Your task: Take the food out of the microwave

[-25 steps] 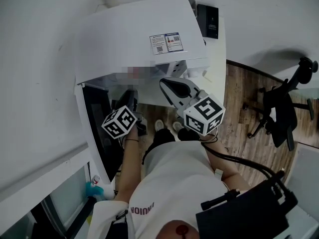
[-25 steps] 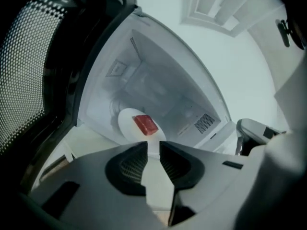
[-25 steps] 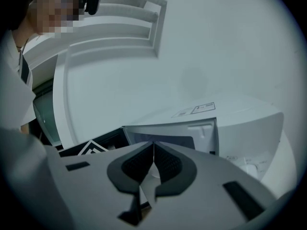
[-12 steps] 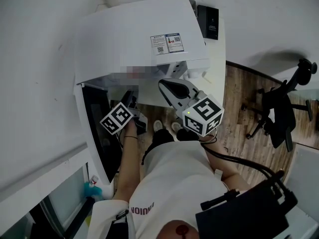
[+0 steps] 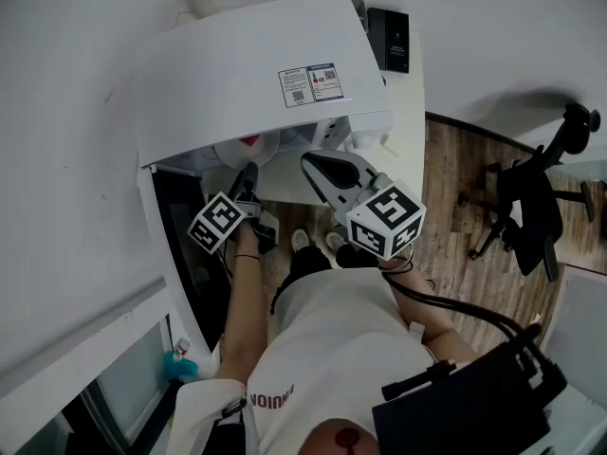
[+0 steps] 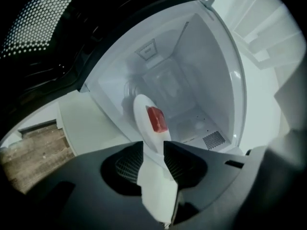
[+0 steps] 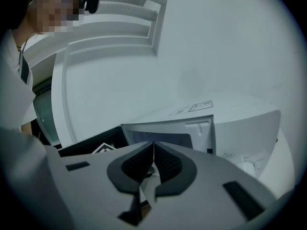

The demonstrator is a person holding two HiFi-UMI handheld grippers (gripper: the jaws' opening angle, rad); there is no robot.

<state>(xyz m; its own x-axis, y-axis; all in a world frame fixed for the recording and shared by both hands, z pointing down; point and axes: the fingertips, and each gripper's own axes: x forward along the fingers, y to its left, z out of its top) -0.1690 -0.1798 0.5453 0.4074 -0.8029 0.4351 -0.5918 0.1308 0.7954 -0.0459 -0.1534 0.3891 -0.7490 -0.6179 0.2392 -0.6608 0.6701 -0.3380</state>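
Note:
A white microwave (image 5: 247, 74) stands with its dark door (image 5: 180, 245) swung open to the left. Inside, a white plate (image 6: 143, 121) carries a red piece of food (image 6: 156, 119); from above the plate (image 5: 245, 150) shows at the cavity's front. My left gripper (image 6: 153, 145) reaches into the opening, rolled on its side. Its jaws are open with the plate's near rim between them. The left gripper (image 5: 245, 180) sits just before the plate in the head view. My right gripper (image 5: 318, 162) hangs beside the opening, shut and empty (image 7: 153, 145).
The microwave rests on a white counter (image 5: 408, 131) against the wall, with a black device (image 5: 394, 38) behind it. A black office chair (image 5: 536, 207) stands on the wooden floor at the right. A spray bottle (image 5: 175, 358) sits low at the left.
My left gripper has rolled about its own axis and sunk a little towards the microwave opening; its marker cube shows a different face. The right gripper has kept still.

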